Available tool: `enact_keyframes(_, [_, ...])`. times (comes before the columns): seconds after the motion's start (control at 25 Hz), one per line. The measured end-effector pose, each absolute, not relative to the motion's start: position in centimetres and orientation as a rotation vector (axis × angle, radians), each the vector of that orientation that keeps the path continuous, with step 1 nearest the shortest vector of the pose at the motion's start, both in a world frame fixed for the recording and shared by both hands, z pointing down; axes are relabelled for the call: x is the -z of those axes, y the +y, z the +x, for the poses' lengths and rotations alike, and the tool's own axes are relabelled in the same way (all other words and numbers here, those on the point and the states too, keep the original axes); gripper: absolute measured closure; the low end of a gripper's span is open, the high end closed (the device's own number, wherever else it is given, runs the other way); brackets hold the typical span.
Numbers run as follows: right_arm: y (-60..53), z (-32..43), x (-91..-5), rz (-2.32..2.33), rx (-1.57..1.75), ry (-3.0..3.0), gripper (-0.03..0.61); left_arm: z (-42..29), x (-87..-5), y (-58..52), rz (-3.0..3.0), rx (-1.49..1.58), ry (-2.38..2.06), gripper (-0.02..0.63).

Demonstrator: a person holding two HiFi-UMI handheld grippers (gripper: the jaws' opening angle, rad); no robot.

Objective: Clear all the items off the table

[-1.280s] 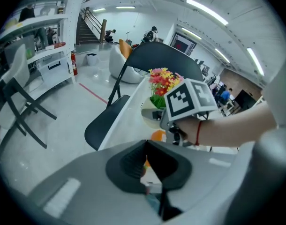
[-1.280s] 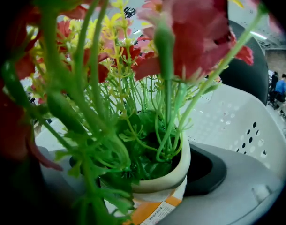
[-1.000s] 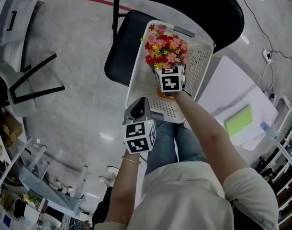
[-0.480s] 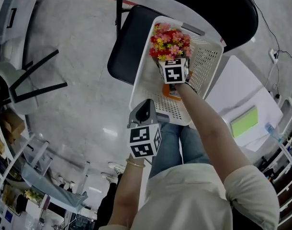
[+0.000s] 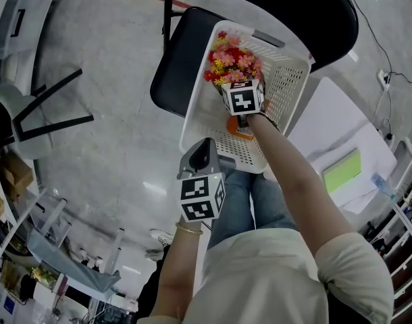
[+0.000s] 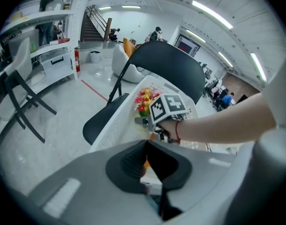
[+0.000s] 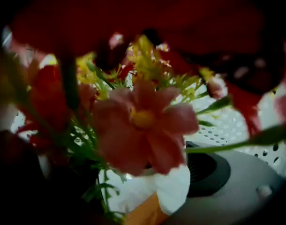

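A bunch of red, pink and yellow flowers (image 5: 233,63) in an orange pot (image 5: 234,125) stands inside a white perforated basket (image 5: 192,113) on a black chair (image 5: 172,66). My right gripper (image 5: 238,117) is down in the basket, shut on the pot. In the right gripper view the blooms (image 7: 143,125) fill the frame, with the pot (image 7: 145,212) and its white wrap low between the jaws; only one pad (image 7: 206,172) shows. My left gripper (image 5: 203,150) hovers by the basket's near rim, shut and empty. The left gripper view shows its shut jaws and the flowers (image 6: 144,100) beyond.
A white table (image 5: 327,123) with a green notebook (image 5: 341,171) lies to the right of the chair. Black cables run over the floor at the upper right. Another chair (image 5: 44,113) and shelving stand at the left. People stand far off in the left gripper view.
My right gripper has sunk with the flower pot deeper into the basket. The left gripper has kept its place.
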State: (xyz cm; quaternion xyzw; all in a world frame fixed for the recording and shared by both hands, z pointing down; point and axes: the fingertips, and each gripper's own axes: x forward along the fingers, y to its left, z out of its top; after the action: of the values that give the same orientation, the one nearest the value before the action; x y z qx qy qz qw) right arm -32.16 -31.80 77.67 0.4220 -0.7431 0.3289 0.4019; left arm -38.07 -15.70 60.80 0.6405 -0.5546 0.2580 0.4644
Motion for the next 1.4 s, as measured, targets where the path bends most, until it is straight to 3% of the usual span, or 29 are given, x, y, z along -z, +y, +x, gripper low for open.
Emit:
enact_keyframes(1.04, [-25.4,-28.7,-63.2,1.179,-0.985,-1.988,0.055,-35.4,-56.5,-14.0,1.638,-0.641,-1.37,0.604])
enact_keyframes(1.08, [-25.0,-28.5,-62.4,1.182,-0.978,-1.993,0.084,-35.3,-56.3,-14.0,1.645,-0.643,-1.367,0.604])
enact_keyframes(1.12, [-24.7,-28.0,-61.6,1.19,-0.962,-1.99,0.191,-35.1,-56.0,-14.0,1.657,-0.647,-1.362,0.604])
enact_keyframes(1.2, [-24.0,-27.0,-60.2,1.211,-0.931,-1.981,0.535,-34.7,-55.5,-14.1,1.689,-0.669,-1.356,0.604])
enact_keyframes(1.24, [-23.8,-26.7,-59.5,1.211,-0.929,-1.991,0.584,-34.5,-55.2,-14.3,1.705,-0.684,-1.359,0.604])
enact_keyframes(1.4, [-22.6,-26.3,-57.0,1.187,-0.945,-2.063,0.584,-34.3,-54.4,-14.9,1.725,-0.717,-1.395,0.606])
